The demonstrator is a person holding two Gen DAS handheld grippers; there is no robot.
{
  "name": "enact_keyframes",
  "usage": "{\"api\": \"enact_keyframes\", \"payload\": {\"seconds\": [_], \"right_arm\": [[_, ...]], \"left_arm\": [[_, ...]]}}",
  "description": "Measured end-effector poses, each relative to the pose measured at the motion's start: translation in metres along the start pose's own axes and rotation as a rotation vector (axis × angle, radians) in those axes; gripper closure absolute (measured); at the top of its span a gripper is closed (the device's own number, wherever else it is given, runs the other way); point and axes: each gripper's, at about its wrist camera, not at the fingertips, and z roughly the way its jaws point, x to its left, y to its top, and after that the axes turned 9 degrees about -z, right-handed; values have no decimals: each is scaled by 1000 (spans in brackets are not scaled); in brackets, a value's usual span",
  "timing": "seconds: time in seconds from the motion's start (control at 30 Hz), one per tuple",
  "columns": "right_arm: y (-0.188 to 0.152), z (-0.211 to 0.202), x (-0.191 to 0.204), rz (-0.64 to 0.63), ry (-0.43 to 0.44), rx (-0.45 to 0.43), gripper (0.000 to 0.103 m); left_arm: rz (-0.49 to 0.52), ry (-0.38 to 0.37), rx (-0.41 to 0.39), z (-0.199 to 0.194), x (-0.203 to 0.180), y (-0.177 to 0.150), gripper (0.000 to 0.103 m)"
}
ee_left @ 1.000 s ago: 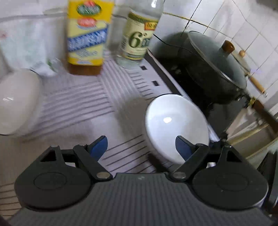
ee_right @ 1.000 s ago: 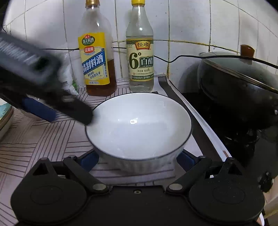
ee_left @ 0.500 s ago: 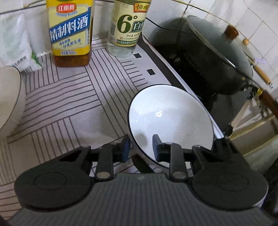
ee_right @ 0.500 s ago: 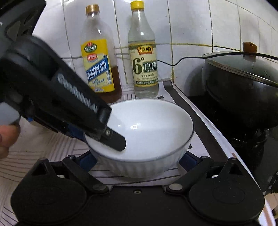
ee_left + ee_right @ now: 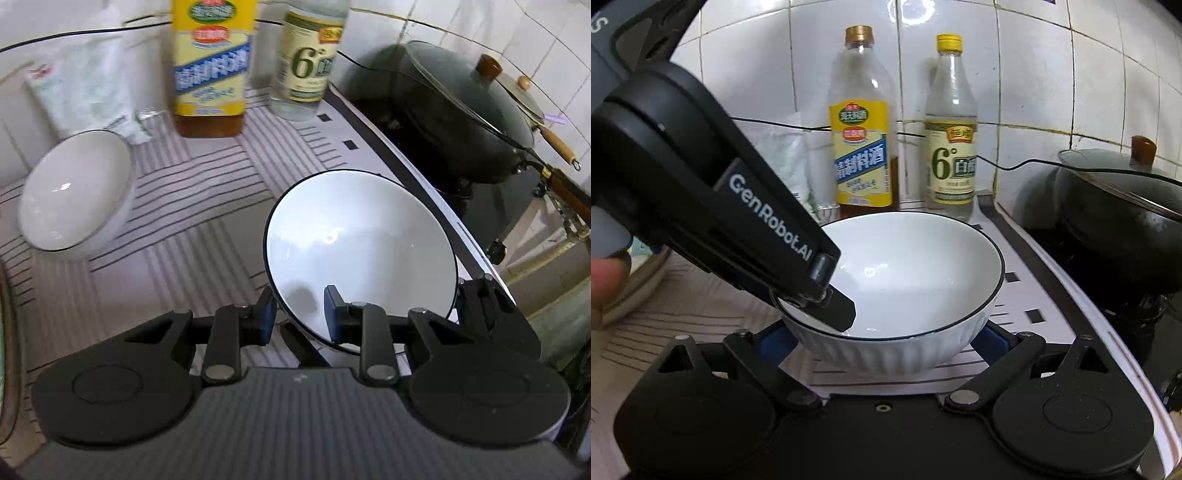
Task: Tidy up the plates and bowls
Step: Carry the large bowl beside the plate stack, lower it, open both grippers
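Note:
A white bowl (image 5: 905,266) with a thin dark rim sits between my right gripper's (image 5: 884,339) blue pads, which press on its ribbed sides low down. My left gripper (image 5: 299,314) comes in from the upper left in the right wrist view and is shut on the bowl's near-left rim (image 5: 280,306), with one pad inside and one outside. The bowl (image 5: 362,251) hangs slightly above the striped counter. A second white bowl (image 5: 74,192) stands on the counter at the far left, apart from both grippers.
A yellow-labelled bottle (image 5: 862,147) and a clear vinegar bottle (image 5: 951,147) stand at the tiled back wall beside a white plastic bag (image 5: 85,85). A black wok with a glass lid (image 5: 454,110) sits on the stove at right. A plate's edge (image 5: 5,350) shows at far left.
My left gripper went from open to shut on the bowl's rim. Both grippers and the bowl have since shifted and risen a little off the counter.

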Motion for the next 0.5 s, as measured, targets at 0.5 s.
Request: {"api": "enact_keyframes", "payload": {"seconds": [0.5], "right_arm": [[25, -31, 78, -184, 168, -53, 3]], "left_arm": [[-44, 78, 1, -89, 60, -36, 76]]}}
